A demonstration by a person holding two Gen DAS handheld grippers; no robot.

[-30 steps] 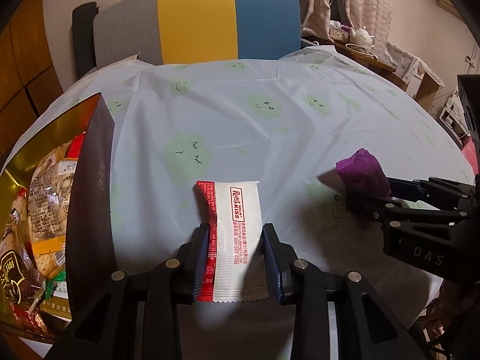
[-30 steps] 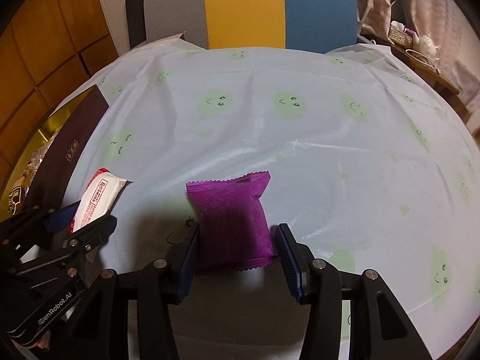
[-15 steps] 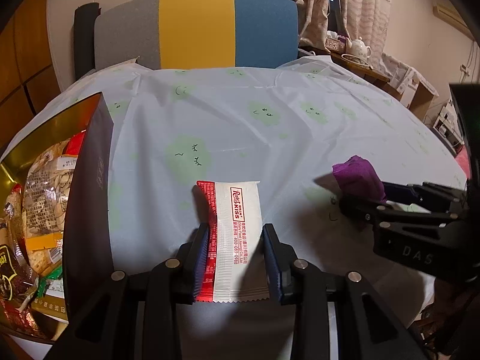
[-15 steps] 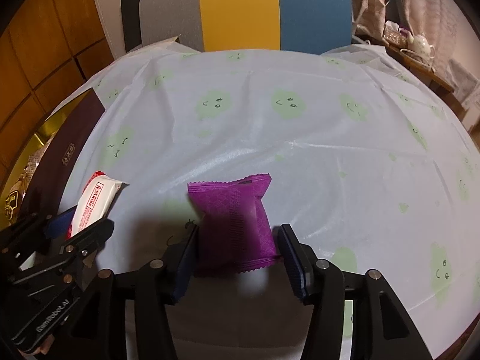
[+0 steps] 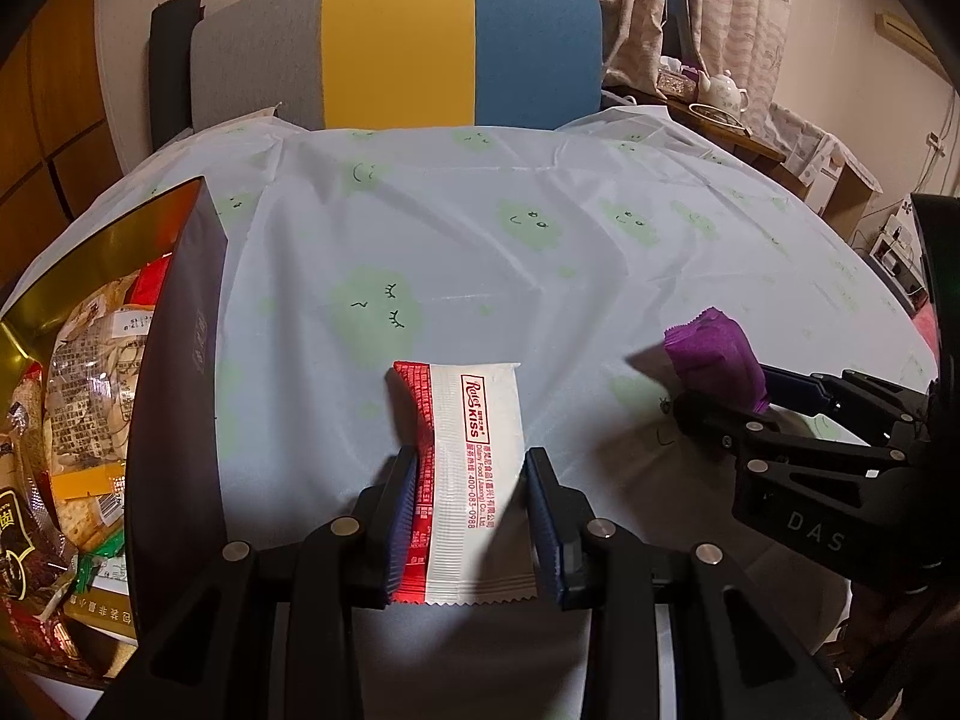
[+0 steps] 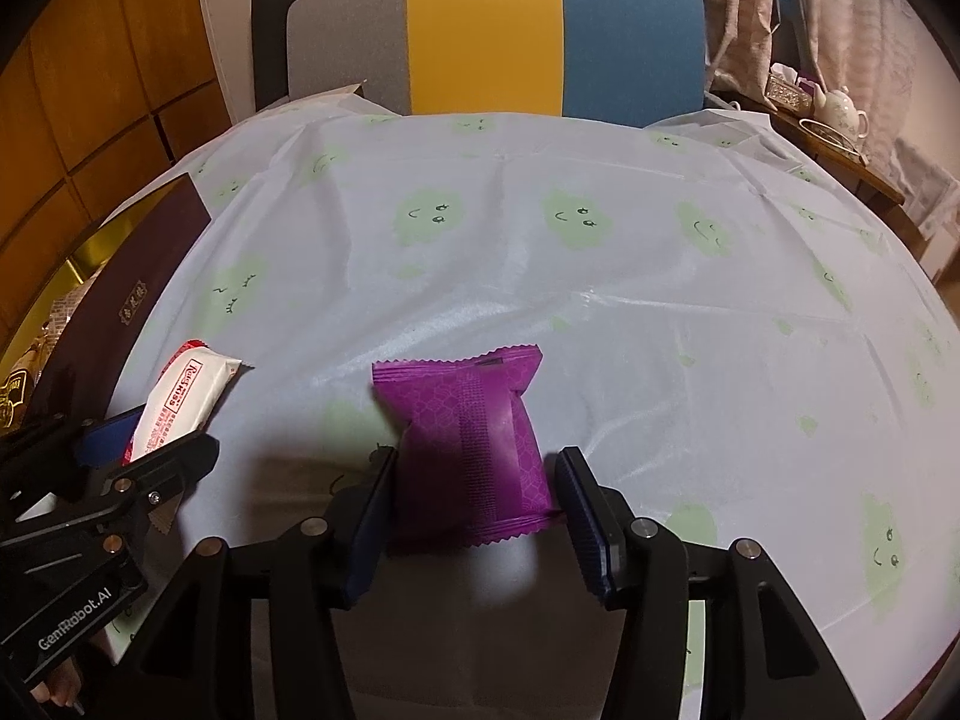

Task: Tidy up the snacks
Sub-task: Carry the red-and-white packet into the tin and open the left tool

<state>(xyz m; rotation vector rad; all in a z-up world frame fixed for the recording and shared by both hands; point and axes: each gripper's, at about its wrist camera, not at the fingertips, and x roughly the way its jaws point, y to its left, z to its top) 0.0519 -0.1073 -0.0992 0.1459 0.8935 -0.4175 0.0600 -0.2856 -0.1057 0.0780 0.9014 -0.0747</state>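
Note:
A red-and-white snack packet [image 5: 480,408] sits between the pads of my left gripper [image 5: 472,462], which is shut on its lower half and holds it just above the tablecloth. The right wrist view shows that packet [image 6: 186,384] sticking out of the left gripper [image 6: 141,438] at the lower left. A purple snack packet [image 6: 468,414] is clamped by its sides in my right gripper [image 6: 477,459], with its shadow on the cloth beneath. In the left wrist view, the purple packet [image 5: 714,354] and the right gripper [image 5: 720,402] are at the right.
A dark box with a gold lining [image 5: 180,360] stands open at the left table edge, with several snack packs [image 5: 84,396] inside. The round table wears a pale cloth with green faces [image 6: 540,276]. A grey, yellow and blue chair back [image 5: 396,48] is behind it. A teapot [image 5: 723,87] stands far right.

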